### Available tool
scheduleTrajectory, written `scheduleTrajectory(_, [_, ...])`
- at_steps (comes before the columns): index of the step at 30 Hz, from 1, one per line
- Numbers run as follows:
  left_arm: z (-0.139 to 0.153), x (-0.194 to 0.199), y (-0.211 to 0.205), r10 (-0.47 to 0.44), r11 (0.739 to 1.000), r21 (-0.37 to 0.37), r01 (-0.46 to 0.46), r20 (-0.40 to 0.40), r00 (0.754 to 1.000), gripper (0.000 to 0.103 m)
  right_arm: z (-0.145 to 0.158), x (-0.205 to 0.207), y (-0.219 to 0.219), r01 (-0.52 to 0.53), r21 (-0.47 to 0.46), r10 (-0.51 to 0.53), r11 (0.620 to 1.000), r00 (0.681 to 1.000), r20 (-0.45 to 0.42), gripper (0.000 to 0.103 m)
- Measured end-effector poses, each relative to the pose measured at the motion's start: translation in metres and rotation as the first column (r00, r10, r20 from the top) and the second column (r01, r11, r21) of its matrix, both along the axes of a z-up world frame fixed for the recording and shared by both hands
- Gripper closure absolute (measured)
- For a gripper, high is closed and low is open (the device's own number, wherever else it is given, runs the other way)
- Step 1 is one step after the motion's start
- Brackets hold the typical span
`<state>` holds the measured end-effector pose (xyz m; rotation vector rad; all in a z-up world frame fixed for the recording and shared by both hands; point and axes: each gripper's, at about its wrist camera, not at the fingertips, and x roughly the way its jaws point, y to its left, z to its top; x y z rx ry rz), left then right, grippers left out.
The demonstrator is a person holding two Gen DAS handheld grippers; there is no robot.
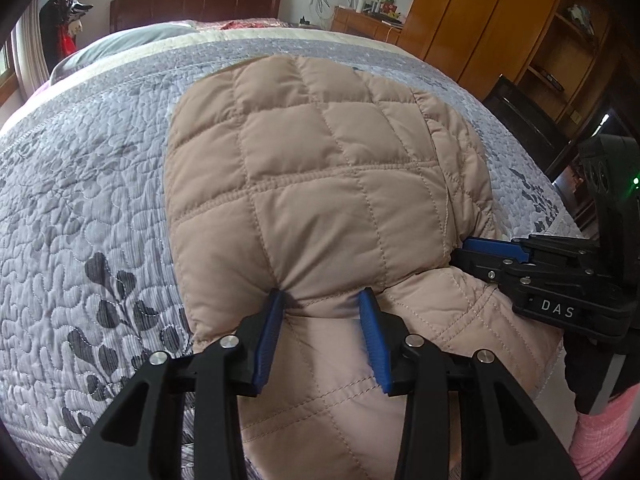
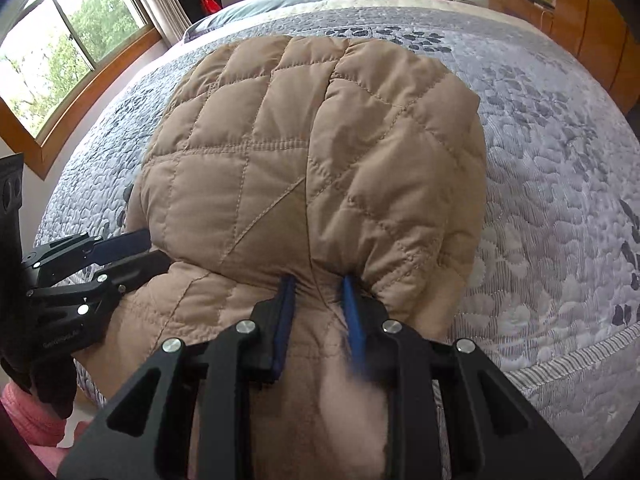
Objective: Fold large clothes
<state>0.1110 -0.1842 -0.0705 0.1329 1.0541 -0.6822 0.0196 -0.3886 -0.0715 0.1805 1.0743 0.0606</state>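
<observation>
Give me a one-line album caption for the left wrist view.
Both grippers pinch a tan quilted jacket on a grey floral bedspread.

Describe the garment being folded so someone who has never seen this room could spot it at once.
Start at the large bed with the grey leaf-print quilt that fills the room. Lying on its near part is the tan quilted jacket, puffy, stitched in big squares. It is the only plain tan thing on the patterned cover, and the left gripper and right gripper both pinch its near fold.
</observation>
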Motion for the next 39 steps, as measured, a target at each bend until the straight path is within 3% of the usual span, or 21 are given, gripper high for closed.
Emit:
scheduleTrajectory(5, [0.020, -0.018, 0.008, 0.016, 1.000, 0.011, -0.016, 0.070, 0.997, 0.062, 0.020, -0.013, 0.000, 0.018, 0.015, -0.019, 1.000, 0.999, 0.036, 0.077])
scheduleTrajectory(9, [0.030, -0.037, 0.022, 0.001, 1.000, -0.003, 0.000, 0.112, 0.994, 0.062, 0.040, -0.037, 0.013, -0.001, -0.042, 0.004, 0.999, 0.996, 0.092, 0.072])
scheduleTrajectory(14, [0.006, -0.031, 0.015, -0.024, 0.999, 0.033, 0.021, 0.101, 0.995, 0.060, 0.016, -0.031, 0.019, -0.020, -0.082, 0.024, 0.996, 0.999, 0.045, 0.071])
scheduleTrajectory(17, [0.007, -0.025, 0.017, -0.014, 1.000, 0.021, 0.012, 0.071, 0.997, 0.060, 0.013, -0.024, 0.018, -0.017, -0.076, 0.019, 0.997, 0.999, 0.028, 0.071])
scheduleTrajectory(21, [0.025, -0.025, 0.034, 0.009, 1.000, -0.002, -0.009, 0.075, 0.997, 0.060, 0.032, -0.031, 0.006, -0.028, 0.010, 0.027, 1.000, 0.998, 0.057, 0.069])
scheduleTrajectory(24, [0.039, -0.027, 0.047, 0.031, 0.999, -0.011, -0.030, 0.104, 0.994, 0.053, 0.048, -0.042, -0.011, -0.037, 0.111, 0.026, 0.993, 0.995, 0.098, 0.048])
scheduleTrajectory(26, [0.046, -0.026, 0.056, 0.041, 0.999, -0.016, -0.039, 0.125, 0.991, 0.045, 0.059, -0.045, -0.025, -0.014, 0.127, -0.001, 0.992, 0.992, 0.123, 0.025])
scheduleTrajectory(28, [0.049, -0.025, 0.061, 0.044, 0.999, -0.014, -0.043, 0.132, 0.990, 0.041, 0.065, -0.050, -0.039, 0.014, 0.118, -0.032, 0.993, 0.987, 0.154, 0.012])
scheduleTrajectory(30, [0.049, -0.021, 0.066, 0.050, 0.999, -0.016, -0.048, 0.127, 0.991, 0.033, 0.064, -0.052, -0.053, 0.015, 0.137, -0.037, 0.990, 0.987, 0.158, 0.012])
scheduleTrajectory(32, [0.045, -0.017, 0.070, 0.045, 0.999, -0.031, -0.042, 0.098, 0.994, 0.029, 0.055, -0.050, -0.066, -0.007, 0.215, -0.026, 0.977, 0.989, 0.147, 0.010])
scheduleTrajectory(39, [0.031, -0.003, 0.073, 0.034, 0.998, -0.061, -0.032, 0.026, 0.999, 0.025, 0.020, -0.039, -0.089, -0.005, 0.422, -0.039, 0.907, 0.995, 0.095, 0.010])
